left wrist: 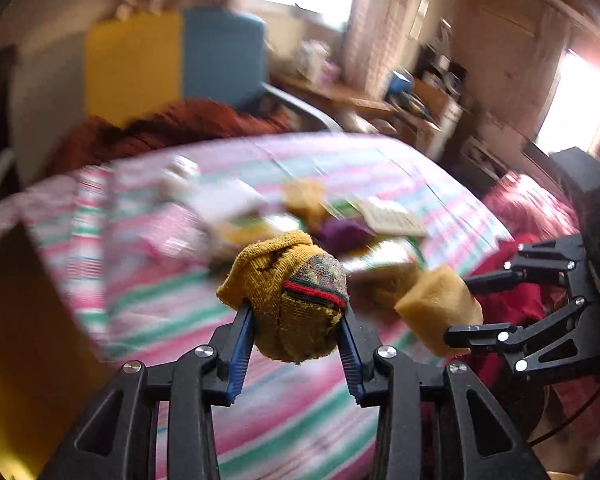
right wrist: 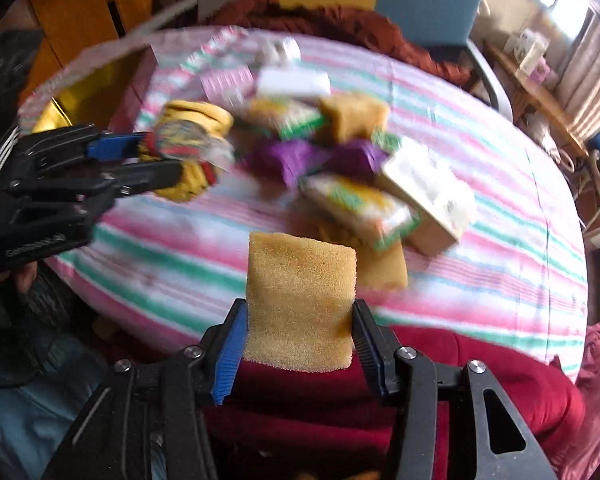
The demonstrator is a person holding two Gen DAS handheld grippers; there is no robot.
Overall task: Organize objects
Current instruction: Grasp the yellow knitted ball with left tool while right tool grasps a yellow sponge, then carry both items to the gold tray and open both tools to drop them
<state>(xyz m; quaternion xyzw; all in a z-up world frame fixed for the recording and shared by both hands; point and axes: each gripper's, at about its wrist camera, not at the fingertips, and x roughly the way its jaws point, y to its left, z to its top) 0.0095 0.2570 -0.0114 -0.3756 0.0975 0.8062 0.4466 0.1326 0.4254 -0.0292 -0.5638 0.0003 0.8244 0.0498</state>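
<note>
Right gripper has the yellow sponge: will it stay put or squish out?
The yellow sponge looks porous and soft, so probably light. Pinched by the right gripper at its lower edges, it stands upright without drooping, so likely fairly springy. Squeezing harder may buckle it.

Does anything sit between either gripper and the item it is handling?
No. The left gripper already clamps the rolled yellow sock, and the right gripper clamps the yellow sponge; both are lifted off the striped cloth.

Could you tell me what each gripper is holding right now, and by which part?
The left gripper pinches a rolled yellow sock bundle across its lower sides; the right gripper clamps a yellow sponge by its side edges.
</note>
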